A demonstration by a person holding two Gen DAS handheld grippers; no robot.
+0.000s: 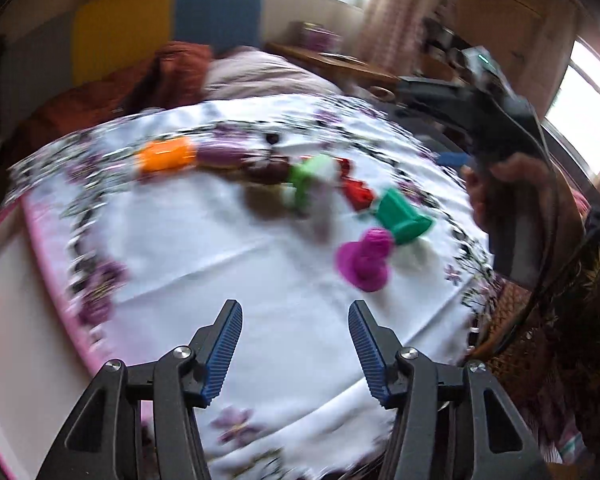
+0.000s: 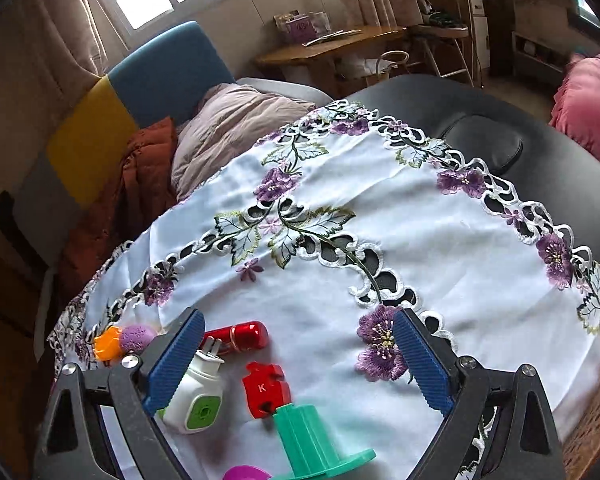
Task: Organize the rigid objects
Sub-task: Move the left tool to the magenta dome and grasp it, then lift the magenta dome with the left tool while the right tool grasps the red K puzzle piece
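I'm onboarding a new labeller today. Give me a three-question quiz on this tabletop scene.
1. True or false: the right gripper is clamped on the red block.
2. Which letter is printed on the red block? A) K B) M C) T
3. Fill in: the green spool lies on a white embroidered ____.

Key: 1 false, its jaws stand open with nothing held. 2 A. 3 tablecloth.
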